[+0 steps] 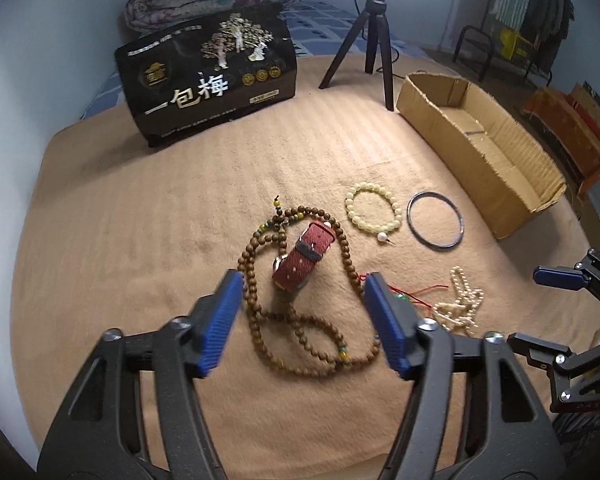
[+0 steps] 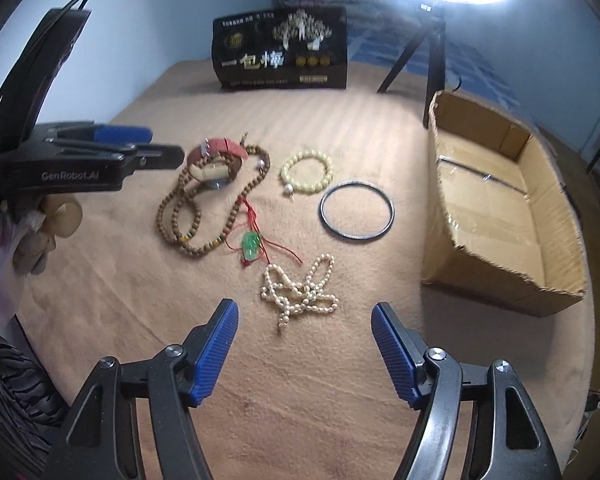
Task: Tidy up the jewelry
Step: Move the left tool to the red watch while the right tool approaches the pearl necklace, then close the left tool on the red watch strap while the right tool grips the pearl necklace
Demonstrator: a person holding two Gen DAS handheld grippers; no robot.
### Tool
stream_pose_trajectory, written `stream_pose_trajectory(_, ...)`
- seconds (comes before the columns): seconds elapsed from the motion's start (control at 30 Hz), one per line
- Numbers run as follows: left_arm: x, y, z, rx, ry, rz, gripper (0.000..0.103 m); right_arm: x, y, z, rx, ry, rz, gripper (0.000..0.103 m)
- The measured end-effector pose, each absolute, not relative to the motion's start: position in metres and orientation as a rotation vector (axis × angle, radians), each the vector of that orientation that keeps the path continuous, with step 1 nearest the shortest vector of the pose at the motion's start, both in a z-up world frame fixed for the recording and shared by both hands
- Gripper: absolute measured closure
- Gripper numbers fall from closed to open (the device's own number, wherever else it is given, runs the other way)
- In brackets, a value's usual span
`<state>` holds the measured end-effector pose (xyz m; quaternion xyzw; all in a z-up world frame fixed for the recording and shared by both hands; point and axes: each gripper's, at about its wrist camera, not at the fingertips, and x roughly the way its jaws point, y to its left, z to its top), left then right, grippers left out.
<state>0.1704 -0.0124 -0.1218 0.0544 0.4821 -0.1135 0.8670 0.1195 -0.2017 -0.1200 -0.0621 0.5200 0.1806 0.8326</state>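
Left wrist view: left gripper point(image 1: 303, 286) hangs open over the watch point(image 1: 303, 258) lying on the brown beads point(image 1: 300, 308) — drop straight, pinch the strap only. Right gripper point(image 2: 305, 314) gapes empty just short of the pearls point(image 2: 300, 290); box point(image 2: 496, 276) waits alongside.

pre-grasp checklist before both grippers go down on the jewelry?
1. Left gripper open, nothing held: ok.
2. Right gripper open, nothing held: ok.
3. Left lined up over watch on brown bead necklace: ok.
4. Right lined up on pearl necklace: ok.
5. Watch free of the brown beads: not ok, it lies on them.
6. Cardboard box open, room inside: ok.
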Motion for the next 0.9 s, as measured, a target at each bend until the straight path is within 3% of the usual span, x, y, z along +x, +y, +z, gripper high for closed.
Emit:
stream_pose_trajectory(0.53, 0.202, -0.012, -0.152, 0.141, 1.068, -0.267, 0.054, 0.144, -0.183, -0.163, -0.196, 1.215, 0.451, 0.037)
stream_pose_trajectory(0.77, 0.209, -0.010, -0.160, 0.120, 1.088, -0.281, 0.068, 0.153, -0.175, -0.170, -0.231, 1.223, 0.449, 0.040)
stream_pose_trajectory(0.9, 0.209, -0.012, -0.162, 0.116, 1.095, -0.290, 0.074, 0.157, -0.173, -0.170, -0.234, 1.225, 0.447, 0.055)
